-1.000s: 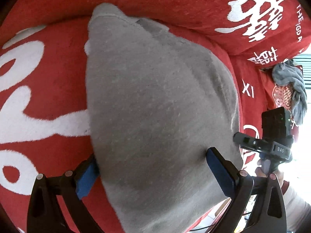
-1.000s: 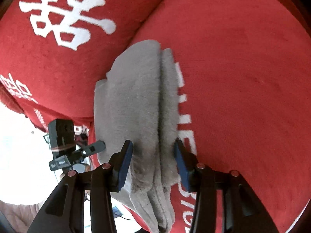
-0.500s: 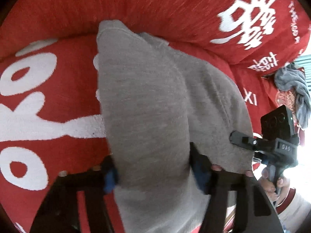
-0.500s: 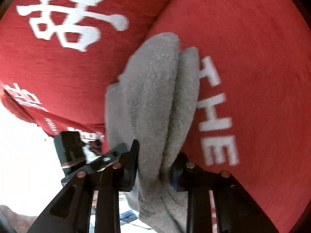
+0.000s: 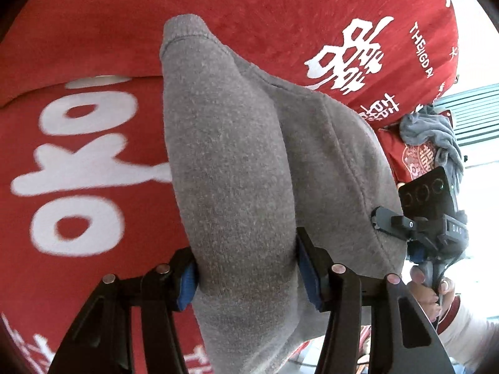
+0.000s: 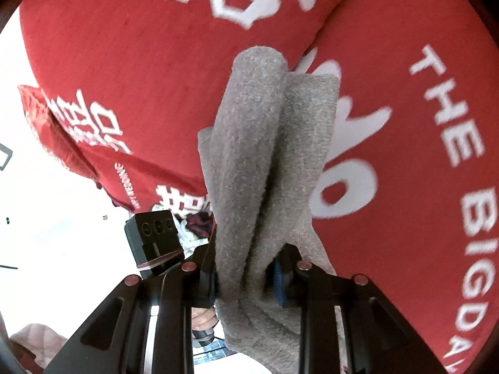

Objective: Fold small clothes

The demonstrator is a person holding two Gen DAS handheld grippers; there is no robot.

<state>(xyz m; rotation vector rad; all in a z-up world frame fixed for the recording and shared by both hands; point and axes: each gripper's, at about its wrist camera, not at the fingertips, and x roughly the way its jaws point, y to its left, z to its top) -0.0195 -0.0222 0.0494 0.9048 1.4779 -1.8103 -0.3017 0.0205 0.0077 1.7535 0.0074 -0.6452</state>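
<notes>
Gripping: both grippers pinch one grey garment over a red cushion with white lettering.
Left gripper: lower centre of the left wrist view; its blue-padded fingers, having just closed in, press a thick fold of the grey knit from both sides.
Right gripper: lower centre of the right wrist view; its fingers, drawn narrow after closing, clamp a bunched double fold of the same cloth.
Garment: runs up the middle of each frame from the fingers, a stitched hem at its top end in the left wrist view.
Background: a second red printed cushion at upper right; a crumpled grey-blue cloth at the right edge.
Person: a hand at lower right of the left wrist view, on the other gripper's handle.
</notes>
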